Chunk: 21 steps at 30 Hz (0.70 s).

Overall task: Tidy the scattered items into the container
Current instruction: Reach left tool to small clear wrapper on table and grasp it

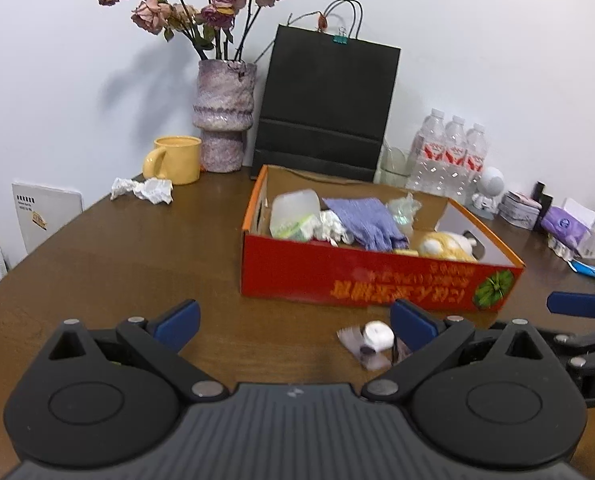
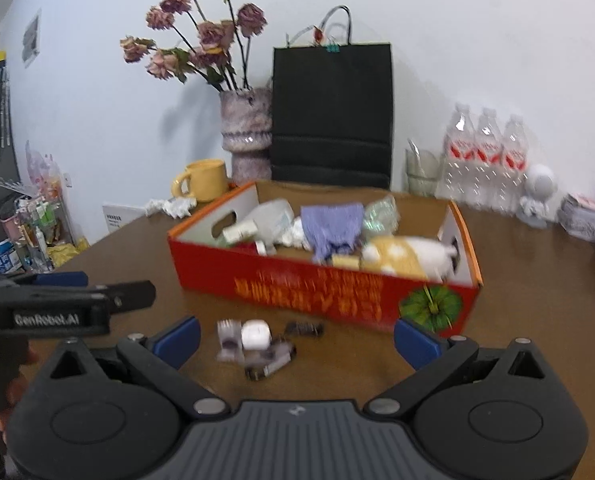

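Observation:
A red cardboard box [image 1: 361, 280] stands on the brown table [image 1: 117, 264] and holds a purple cloth [image 1: 367, 220], a clear plastic tub [image 1: 293, 212] and a yellow-and-white plush [image 1: 445, 246]. The box also shows in the right wrist view [image 2: 297, 284]. A small white case [image 1: 377, 336] lies with small sachets in front of the box; it shows in the right wrist view [image 2: 254, 334] beside a dark hair clip [image 2: 305, 328]. Crumpled white paper [image 1: 145, 190] lies at the far left. My left gripper [image 1: 293, 324] is open and empty. My right gripper [image 2: 295, 340] is open and empty.
A yellow mug [image 1: 177, 160], a vase of dried roses [image 1: 223, 116] and a black paper bag [image 1: 325, 108] stand behind the box. Water bottles [image 1: 453, 152], a small white figurine [image 1: 489, 188] and small packages are at the back right.

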Motion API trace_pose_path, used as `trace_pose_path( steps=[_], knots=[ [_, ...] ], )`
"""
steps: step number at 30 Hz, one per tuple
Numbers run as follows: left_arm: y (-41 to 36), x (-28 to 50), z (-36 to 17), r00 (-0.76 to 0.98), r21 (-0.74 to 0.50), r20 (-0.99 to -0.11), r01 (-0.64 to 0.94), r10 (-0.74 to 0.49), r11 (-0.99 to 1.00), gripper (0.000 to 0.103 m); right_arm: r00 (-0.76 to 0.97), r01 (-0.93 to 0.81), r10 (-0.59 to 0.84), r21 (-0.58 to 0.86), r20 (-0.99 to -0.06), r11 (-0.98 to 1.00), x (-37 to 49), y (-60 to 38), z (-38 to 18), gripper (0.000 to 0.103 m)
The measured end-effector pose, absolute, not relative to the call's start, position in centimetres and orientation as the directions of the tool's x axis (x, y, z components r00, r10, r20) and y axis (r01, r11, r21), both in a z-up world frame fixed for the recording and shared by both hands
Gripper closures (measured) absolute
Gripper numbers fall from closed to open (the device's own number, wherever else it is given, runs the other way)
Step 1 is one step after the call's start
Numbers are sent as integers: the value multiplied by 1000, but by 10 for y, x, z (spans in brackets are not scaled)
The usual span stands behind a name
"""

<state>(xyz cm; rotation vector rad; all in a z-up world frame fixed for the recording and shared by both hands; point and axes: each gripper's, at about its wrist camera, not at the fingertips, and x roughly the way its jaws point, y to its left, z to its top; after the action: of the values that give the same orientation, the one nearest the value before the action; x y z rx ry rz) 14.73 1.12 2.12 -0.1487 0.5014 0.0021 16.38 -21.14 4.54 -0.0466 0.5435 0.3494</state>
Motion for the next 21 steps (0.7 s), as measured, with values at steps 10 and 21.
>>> trace_pose_path(
  steps=[10,21],
  knots=[
    [-5,127,-4,848,-117,-525,15,-75,993,0,798,-306,281,44,-533,951,134,-220,21,0],
    [-11,126,-11,822,-103,-561,49,-98,994,0,789,-270,260,66,-557,961,128,-232,2,0]
  ],
)
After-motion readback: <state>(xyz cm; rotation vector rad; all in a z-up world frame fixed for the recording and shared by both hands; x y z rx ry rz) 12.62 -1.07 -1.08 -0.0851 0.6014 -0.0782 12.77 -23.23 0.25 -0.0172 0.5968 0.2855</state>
